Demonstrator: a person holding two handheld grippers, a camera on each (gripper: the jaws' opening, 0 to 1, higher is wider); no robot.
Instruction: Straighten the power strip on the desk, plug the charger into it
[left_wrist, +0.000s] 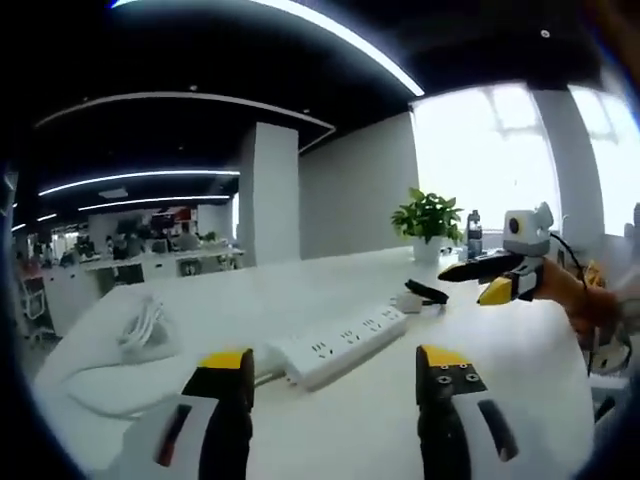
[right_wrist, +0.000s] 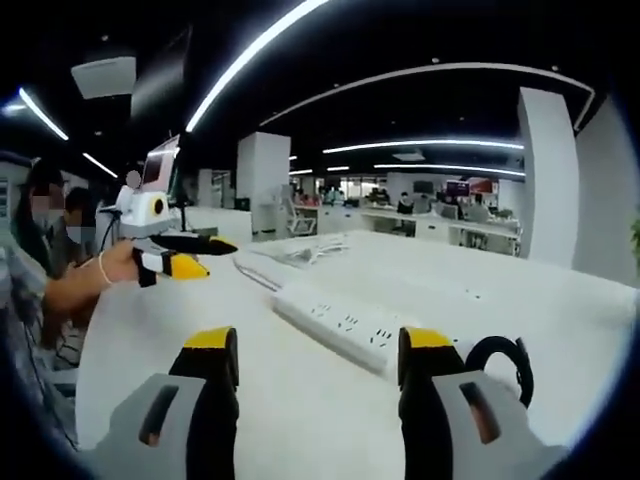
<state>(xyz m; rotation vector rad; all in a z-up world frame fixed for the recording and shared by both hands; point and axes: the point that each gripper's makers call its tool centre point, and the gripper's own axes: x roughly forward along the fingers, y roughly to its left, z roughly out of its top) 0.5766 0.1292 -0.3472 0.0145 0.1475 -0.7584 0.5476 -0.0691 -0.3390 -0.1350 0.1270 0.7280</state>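
The power strip (left_wrist: 340, 345) lies askew on the desk (left_wrist: 380, 420), with the charger (left_wrist: 418, 296) just past its far end. The left gripper (left_wrist: 335, 380) and right gripper (right_wrist: 318, 362) hover near the strip, jaws spread, grasping nothing. A one-sided push could skid the strip into the charger.

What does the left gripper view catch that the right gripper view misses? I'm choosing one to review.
Left gripper view alone: a potted plant, a dark bottle and the right gripper, open. Right gripper view alone: a black cable loop and the left gripper, open. Both share the white power strip on the desk, and a bundled white cable.
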